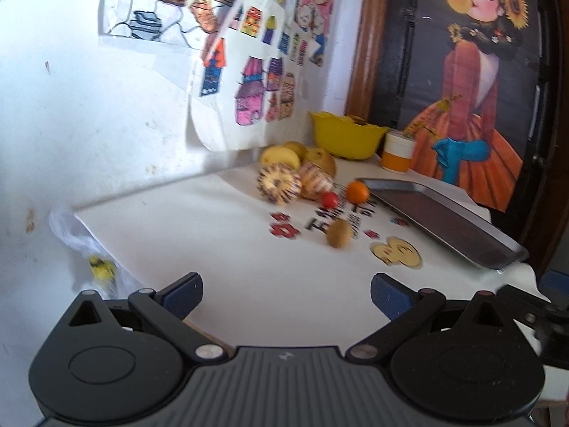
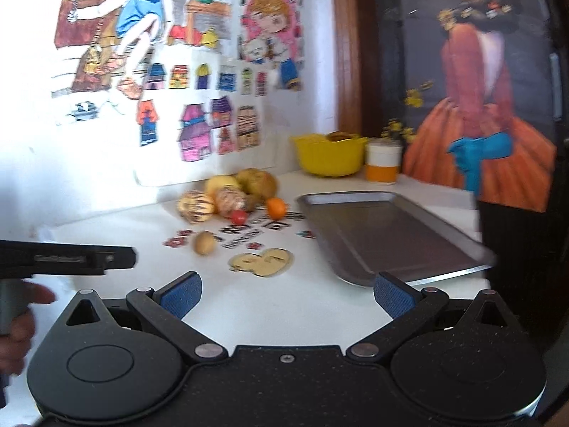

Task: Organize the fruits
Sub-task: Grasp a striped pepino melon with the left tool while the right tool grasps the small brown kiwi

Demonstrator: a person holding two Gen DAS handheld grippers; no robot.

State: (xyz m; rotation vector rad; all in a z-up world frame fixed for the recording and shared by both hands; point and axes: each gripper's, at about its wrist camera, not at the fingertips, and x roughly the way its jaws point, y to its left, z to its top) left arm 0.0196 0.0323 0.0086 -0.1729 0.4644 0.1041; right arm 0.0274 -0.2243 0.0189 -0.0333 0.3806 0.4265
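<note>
On the white table, a kiwi (image 1: 339,233) (image 2: 204,242) lies nearest, with a red tomato (image 1: 330,200) (image 2: 238,216) and an orange (image 1: 357,191) (image 2: 276,207) behind it. Two striped melons (image 1: 279,182) (image 2: 196,206) and several yellow-brown fruits (image 1: 281,157) (image 2: 256,182) are piled by the wall. A dark metal tray (image 1: 444,224) (image 2: 384,235) lies bare on the right. My left gripper (image 1: 286,293) is open above the table's near part, well short of the fruit. My right gripper (image 2: 287,295) is open too, near the tray's front corner, holding nothing.
A yellow bowl (image 1: 345,138) (image 2: 329,156) and an orange-and-white cup (image 1: 397,154) (image 2: 381,163) stand at the back. Drawings hang on the wall and a painted panel (image 1: 473,89) rises behind the tray. A plastic bag (image 1: 89,249) hangs at the table's left edge. Stickers (image 1: 396,254) mark the cloth.
</note>
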